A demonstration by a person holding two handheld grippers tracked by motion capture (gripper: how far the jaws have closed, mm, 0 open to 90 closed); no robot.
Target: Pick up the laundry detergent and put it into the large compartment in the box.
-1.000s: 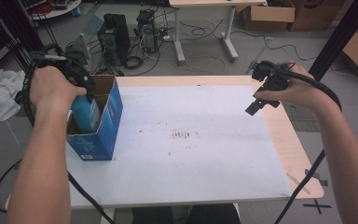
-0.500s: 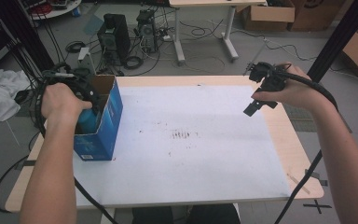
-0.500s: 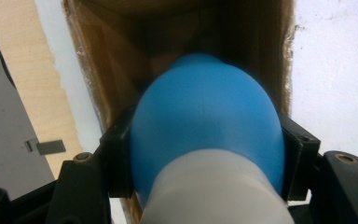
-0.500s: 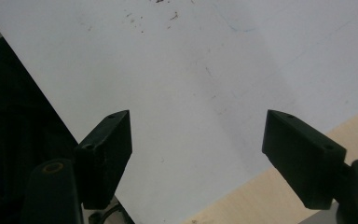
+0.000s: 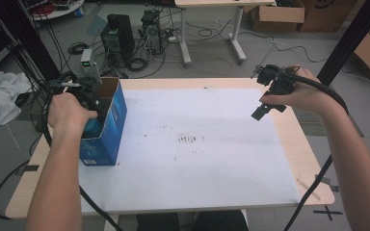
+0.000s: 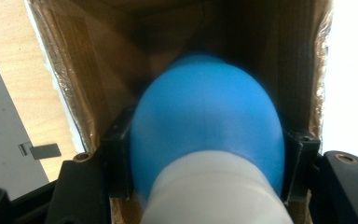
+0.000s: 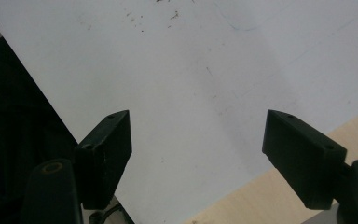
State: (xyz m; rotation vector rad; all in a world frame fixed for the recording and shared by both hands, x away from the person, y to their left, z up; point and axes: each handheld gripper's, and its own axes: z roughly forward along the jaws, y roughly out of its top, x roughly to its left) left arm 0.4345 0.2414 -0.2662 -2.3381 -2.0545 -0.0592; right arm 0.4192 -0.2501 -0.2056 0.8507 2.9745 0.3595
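Seen from above: left hand [image 5: 67, 111] and left gripper [image 5: 92, 103] lowered into the open top of a blue cardboard box [image 5: 107, 130] standing upright near the left edge of the white-covered surface [image 5: 197, 168], with something light blue just visible inside beneath the gripper. Right hand [image 5: 304, 96] raised over the far right part of the surface, right gripper [image 5: 265, 109] held well apart from the box, black cable [image 5: 327, 159] trailing toward the near edge. Faint dark specks [image 5: 188, 139] near the middle of the white sheet.

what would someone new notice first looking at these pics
The blue box standing open at the table's left edge, with the left gripper reaching in, clamped on a blue and white bottle. The right gripper hangs open above the table's right side.
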